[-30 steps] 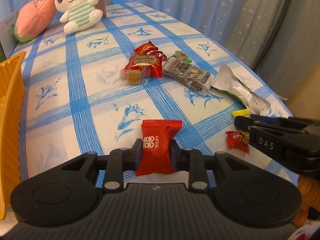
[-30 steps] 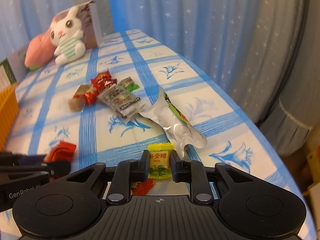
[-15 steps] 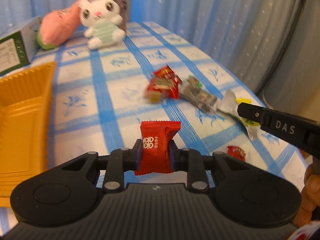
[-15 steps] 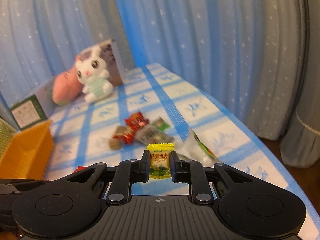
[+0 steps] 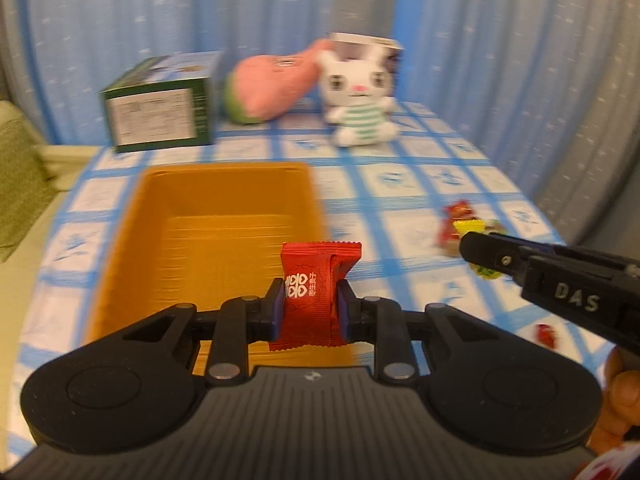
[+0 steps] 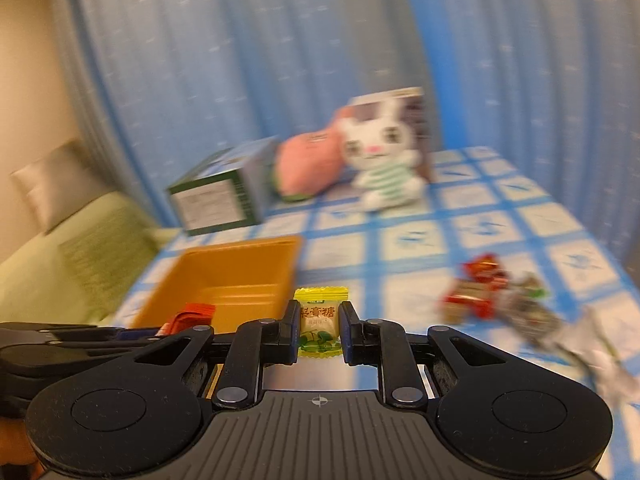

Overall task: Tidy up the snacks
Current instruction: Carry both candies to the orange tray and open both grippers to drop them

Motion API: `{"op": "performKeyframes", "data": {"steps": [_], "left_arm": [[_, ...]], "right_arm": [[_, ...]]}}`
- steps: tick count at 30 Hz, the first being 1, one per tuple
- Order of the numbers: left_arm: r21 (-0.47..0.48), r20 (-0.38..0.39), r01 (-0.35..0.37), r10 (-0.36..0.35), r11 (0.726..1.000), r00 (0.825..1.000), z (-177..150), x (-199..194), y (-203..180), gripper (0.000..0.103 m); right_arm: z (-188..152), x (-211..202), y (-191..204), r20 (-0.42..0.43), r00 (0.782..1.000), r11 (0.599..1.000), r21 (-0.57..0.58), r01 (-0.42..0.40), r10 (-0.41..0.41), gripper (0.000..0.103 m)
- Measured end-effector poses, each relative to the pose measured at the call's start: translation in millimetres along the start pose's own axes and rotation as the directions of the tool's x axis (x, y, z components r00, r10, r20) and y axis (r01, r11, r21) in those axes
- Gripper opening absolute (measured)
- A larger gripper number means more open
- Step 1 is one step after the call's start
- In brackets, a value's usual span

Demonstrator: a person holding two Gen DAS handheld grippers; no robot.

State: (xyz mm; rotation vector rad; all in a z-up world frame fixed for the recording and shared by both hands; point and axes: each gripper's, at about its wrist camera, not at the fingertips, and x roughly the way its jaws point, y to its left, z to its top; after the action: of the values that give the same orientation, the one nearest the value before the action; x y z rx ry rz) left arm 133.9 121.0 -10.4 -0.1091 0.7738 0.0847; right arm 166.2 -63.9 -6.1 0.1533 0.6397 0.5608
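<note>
My left gripper (image 5: 310, 304) is shut on a red candy packet (image 5: 314, 294) and hangs over the near end of the orange tray (image 5: 152, 208). To its right my right gripper (image 5: 476, 250) comes in from the side with a yellow wrapper at its tip. In the right wrist view my right gripper (image 6: 320, 328) is shut on a yellow candy (image 6: 320, 320), in front of the orange tray (image 6: 240, 264). The left gripper (image 6: 132, 334) shows at the lower left with the red packet (image 6: 188, 316). Loose snacks (image 6: 492, 292) lie in a blurred heap on the checked tablecloth (image 6: 416, 240).
At the back of the table stand a green box (image 5: 160, 114), a pink plush (image 5: 272, 80) and a white bunny toy (image 5: 360, 100) against a blue curtain. A small red candy (image 5: 546, 334) lies near the table's right edge. A green bed (image 6: 72, 248) is left of the table.
Both grippers rose and swung left, away from the snack heap toward the orange tray, each still holding its candy. The tray now fills the middle of the left wrist view.
</note>
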Motion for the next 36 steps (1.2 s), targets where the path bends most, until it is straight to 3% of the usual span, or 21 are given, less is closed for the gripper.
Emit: {"op": "performKeyframes", "data": {"steps": [5, 10, 12, 15, 23, 27, 29, 30, 31, 36], "left_arm": [[-0.034, -0.006, -0.059, 0.058, 0.998, 0.998, -1, 1, 48, 0.024], [-0.062, -0.032, -0.085, 0.083, 0.994, 0.996, -7, 13, 79, 0.024], [-0.077, -0.043, -0.083, 0.080, 0.994, 0.996, -10, 20, 86, 0.024], [-0.104, -0.045, -0.093, 0.089, 0.990, 0.995, -14, 22, 95, 0.035], [-0.150, -0.017, -0.095, 0.093, 0.984, 0.995, -22, 5, 105, 0.035], [-0.179, 0.005, -0.092, 0.094, 0.980, 0.996, -21, -6, 109, 0.035], [-0.184, 0.009, -0.098, 0.101, 0.978, 0.995, -21, -10, 110, 0.036], [-0.186, 0.011, -0.099, 0.103, 0.978, 0.995, -21, -12, 111, 0.038], [-0.189, 0.014, -0.101, 0.106, 0.977, 0.994, -22, -15, 110, 0.041], [-0.216, 0.020, -0.092, 0.099, 0.972, 0.995, -29, -28, 106, 0.046]], "right_arm": [[1, 32, 36, -0.062, 0.996, 0.997, -0.020, -0.071, 0.069, 0.020], [-8, 64, 58, -0.126, 0.988, 0.995, -0.037, -0.089, 0.084, 0.020], [-13, 74, 60, -0.151, 0.985, 0.995, -0.029, -0.092, 0.087, 0.020], [-18, 83, 61, -0.174, 0.981, 0.995, -0.019, -0.095, 0.090, 0.020], [-19, 83, 65, -0.186, 0.978, 0.995, -0.015, -0.100, 0.095, 0.020], [-14, 86, 67, -0.182, 0.973, 0.990, 0.014, -0.139, 0.139, 0.020], [-13, 87, 67, -0.184, 0.970, 0.987, 0.034, -0.155, 0.159, 0.029], [-12, 86, 66, -0.181, 0.971, 0.988, 0.040, -0.151, 0.156, 0.047], [-11, 83, 65, -0.173, 0.972, 0.987, 0.046, -0.151, 0.157, 0.058], [-9, 61, 56, -0.150, 0.980, 0.991, 0.060, -0.124, 0.131, 0.059]]}}
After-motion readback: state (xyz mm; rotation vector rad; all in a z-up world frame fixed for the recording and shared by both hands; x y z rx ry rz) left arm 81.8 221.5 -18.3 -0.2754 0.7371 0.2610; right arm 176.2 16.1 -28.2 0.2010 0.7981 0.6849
